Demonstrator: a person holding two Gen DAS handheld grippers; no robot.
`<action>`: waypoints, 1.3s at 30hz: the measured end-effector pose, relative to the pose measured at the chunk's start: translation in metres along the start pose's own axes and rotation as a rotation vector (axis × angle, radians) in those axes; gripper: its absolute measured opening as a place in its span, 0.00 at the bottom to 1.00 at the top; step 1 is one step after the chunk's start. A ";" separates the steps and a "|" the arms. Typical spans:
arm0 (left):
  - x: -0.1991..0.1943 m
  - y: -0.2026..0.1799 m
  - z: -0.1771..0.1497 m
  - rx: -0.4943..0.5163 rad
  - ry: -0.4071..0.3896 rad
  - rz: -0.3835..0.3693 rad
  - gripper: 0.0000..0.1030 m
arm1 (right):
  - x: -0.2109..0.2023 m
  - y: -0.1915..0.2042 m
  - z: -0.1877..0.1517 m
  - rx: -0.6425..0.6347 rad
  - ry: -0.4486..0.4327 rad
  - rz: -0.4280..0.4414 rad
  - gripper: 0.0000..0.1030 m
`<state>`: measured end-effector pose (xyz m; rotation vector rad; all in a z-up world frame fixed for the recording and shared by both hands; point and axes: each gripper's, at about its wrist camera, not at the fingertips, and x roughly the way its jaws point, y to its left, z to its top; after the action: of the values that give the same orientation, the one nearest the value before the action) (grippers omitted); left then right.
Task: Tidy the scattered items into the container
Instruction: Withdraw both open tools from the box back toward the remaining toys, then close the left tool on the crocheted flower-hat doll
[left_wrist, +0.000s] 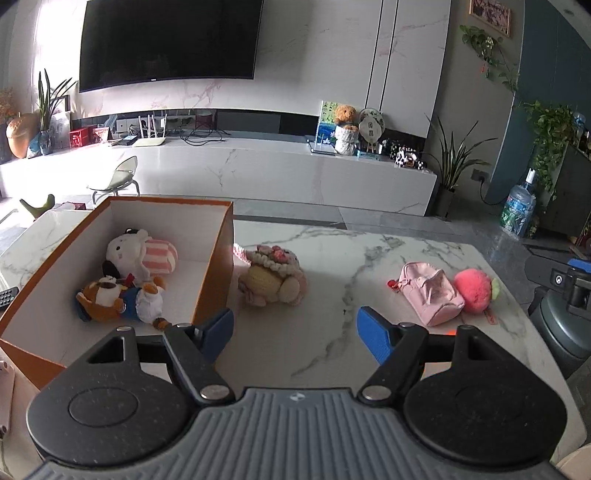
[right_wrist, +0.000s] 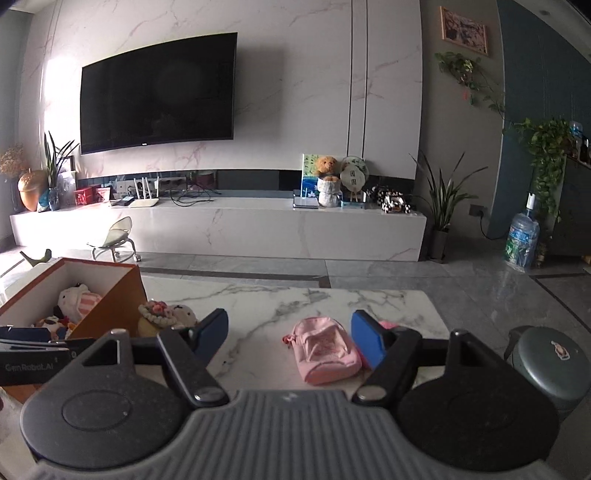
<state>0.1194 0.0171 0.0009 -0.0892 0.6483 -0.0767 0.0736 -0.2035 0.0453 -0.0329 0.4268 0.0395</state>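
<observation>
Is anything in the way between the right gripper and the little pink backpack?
Nothing visible is. The right hand-held gripper is open, and the small pink fabric backpack lies on the white marble table just ahead between its fingers. The fluffy pink peach plush sits beside the backpack, on its far side.

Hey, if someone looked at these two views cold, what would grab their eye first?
Probably the orange box at the left of the marble table, already holding two plush toys. Next, what lies outside it: a crocheted doll just beside the box's right wall, then a pink mini backpack touching a pink plush peach farther right. The big dark TV dominates the wall behind.
</observation>
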 end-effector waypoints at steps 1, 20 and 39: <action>0.004 -0.002 -0.003 0.004 0.011 0.006 0.82 | 0.005 -0.001 -0.005 0.005 0.015 -0.003 0.72; 0.120 0.003 0.026 -0.012 0.081 0.156 0.81 | 0.123 -0.013 -0.043 0.034 0.222 0.035 0.68; 0.192 -0.031 0.024 0.239 0.033 0.301 0.85 | 0.180 -0.007 -0.061 0.056 0.307 0.095 0.68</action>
<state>0.2850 -0.0310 -0.0913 0.2406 0.6744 0.1351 0.2127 -0.2069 -0.0850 0.0370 0.7361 0.1175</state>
